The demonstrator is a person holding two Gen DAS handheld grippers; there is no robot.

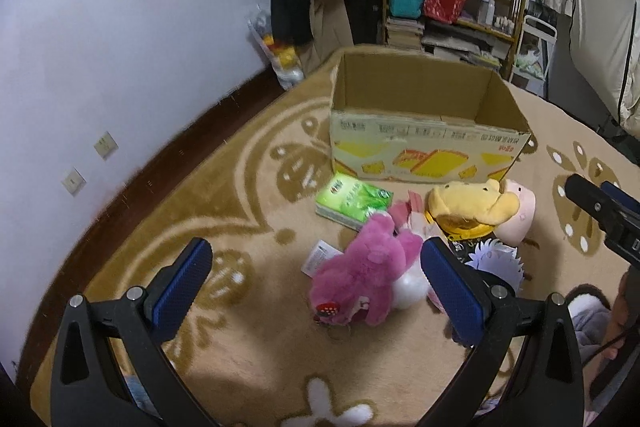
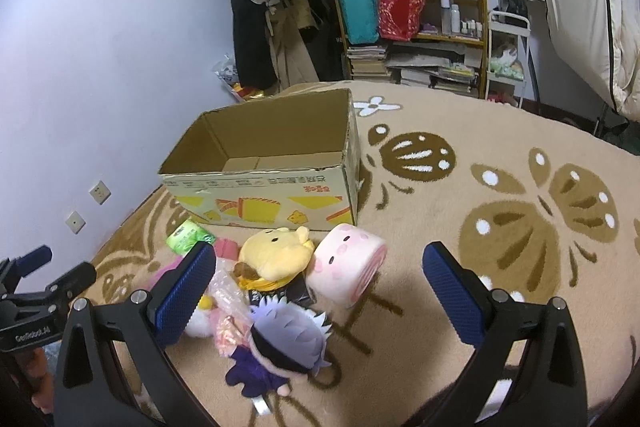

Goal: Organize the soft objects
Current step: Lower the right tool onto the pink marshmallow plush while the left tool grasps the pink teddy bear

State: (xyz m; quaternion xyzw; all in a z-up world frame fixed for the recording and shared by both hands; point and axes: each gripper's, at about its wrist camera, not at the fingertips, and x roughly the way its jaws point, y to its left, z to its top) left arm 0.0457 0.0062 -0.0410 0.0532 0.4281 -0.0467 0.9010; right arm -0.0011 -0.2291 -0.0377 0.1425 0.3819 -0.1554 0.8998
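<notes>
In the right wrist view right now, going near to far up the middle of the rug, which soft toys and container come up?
Purple-haired doll → yellow plush → cardboard box.

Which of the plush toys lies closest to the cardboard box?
The yellow bear plush, just before the cardboard box; the pink roll plush lies slightly nearer the camera.

Doll's body behind left tongs

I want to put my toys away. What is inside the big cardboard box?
Nothing that shows. The cardboard box is open on top, and the right wrist view shows only bare flaps on its floor. The near wall hides the front strip of the floor, so something small could be there.
</notes>
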